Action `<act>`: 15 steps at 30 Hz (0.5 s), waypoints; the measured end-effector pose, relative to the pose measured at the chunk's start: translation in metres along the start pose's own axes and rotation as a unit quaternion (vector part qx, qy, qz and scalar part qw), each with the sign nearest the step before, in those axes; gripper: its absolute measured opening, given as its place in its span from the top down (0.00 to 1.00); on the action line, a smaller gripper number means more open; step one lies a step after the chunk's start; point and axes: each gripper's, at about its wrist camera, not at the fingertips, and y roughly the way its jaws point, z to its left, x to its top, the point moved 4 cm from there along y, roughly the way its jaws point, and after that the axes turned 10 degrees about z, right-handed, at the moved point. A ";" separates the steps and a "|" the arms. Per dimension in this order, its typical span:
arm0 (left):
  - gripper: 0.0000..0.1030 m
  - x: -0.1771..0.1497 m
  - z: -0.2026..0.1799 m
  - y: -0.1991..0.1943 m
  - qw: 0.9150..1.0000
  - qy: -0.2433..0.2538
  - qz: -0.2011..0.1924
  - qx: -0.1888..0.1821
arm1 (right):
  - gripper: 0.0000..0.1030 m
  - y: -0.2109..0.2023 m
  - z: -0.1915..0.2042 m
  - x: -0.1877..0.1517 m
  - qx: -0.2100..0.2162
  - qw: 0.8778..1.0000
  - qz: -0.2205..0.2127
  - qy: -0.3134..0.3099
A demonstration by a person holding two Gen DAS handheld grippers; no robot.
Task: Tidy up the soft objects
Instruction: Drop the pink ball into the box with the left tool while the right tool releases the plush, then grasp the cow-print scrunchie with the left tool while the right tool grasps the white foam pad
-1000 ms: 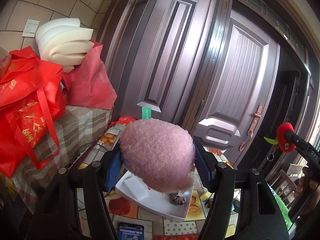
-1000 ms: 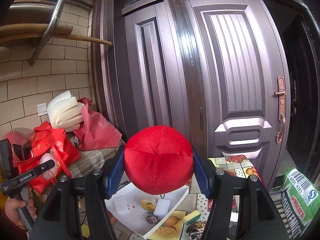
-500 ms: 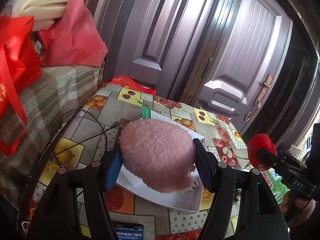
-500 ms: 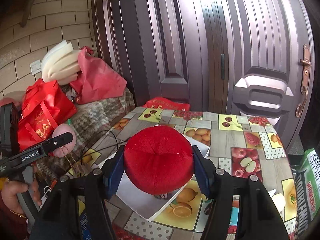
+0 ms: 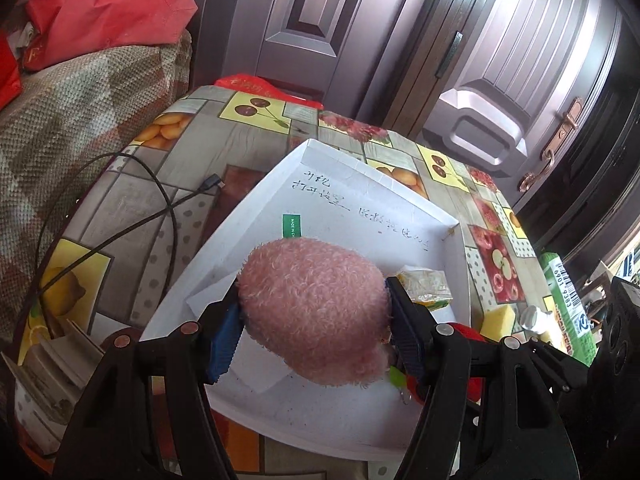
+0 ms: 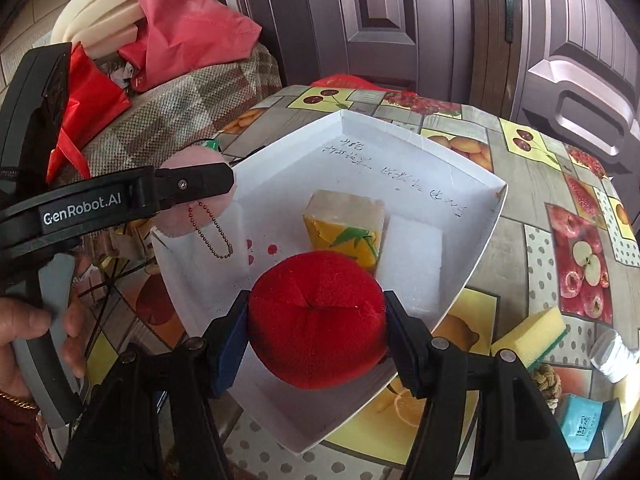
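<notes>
Pink plush ball [image 5: 316,312] sits clamped between the two fingers of the left hand-held gripper [image 5: 316,320], held above the near part of the white cardboard tray [image 5: 352,184]. A green label [image 5: 291,226] sticks out from its far side, and in the right wrist view a bead chain [image 6: 210,232] hangs from it over the tray's left edge. The right hand-held gripper [image 6: 316,320] is closed on a red plush ball [image 6: 316,320], which hangs over the near right part of the tray. Inside the tray, just beyond the red ball, lie a yellow printed block [image 6: 344,224] and, touching its right side, a white foam block [image 6: 412,260]. Handwriting runs across the tray's floor toward its far wall. The tray rests on a bench [image 6: 532,184] covered in a fruit-patterned cloth. Right of the tray on the bench lies a yellow sponge [image 6: 528,334]; left of it runs a black cable [image 5: 160,200]. Far left of the tray, red bags [image 6: 192,36] are piled on a checked cloth.
</notes>
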 end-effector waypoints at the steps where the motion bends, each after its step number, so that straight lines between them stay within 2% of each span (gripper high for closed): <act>1: 0.31 0.002 0.001 0.000 1.000 -0.001 -0.003 0.004 | 0.36 0.002 0.000 0.002 -0.008 1.000 -0.005 -0.003; 2: 0.26 0.004 0.002 -0.001 1.000 -0.004 -0.011 0.008 | 0.32 0.002 0.001 0.004 -0.016 1.000 -0.011 -0.008; 3: 0.20 0.006 0.005 -0.004 0.999 -0.008 -0.025 0.018 | 0.20 0.002 0.002 0.006 -0.022 1.000 -0.018 -0.013; 4: 0.04 0.008 0.008 -0.007 0.999 -0.012 -0.040 0.034 | 0.16 0.003 0.001 0.008 -0.029 0.999 -0.027 -0.017; 5: 0.00 0.010 0.013 -0.010 0.997 -0.017 -0.054 0.048 | 0.15 0.000 0.002 0.008 -0.034 0.999 -0.036 -0.022; 7: 0.00 0.013 0.020 -0.014 0.996 -0.029 -0.063 0.061 | 0.09 0.000 0.000 0.007 -0.046 0.998 -0.046 -0.027; 8: 0.00 0.013 0.022 -0.015 0.995 -0.034 -0.064 0.063 | 0.00 -0.001 0.000 0.007 -0.049 0.997 -0.048 -0.026; 15: 0.00 0.009 0.018 -0.026 0.995 -0.030 -0.069 0.065 | 0.00 -0.010 0.002 0.000 -0.054 0.997 -0.051 -0.021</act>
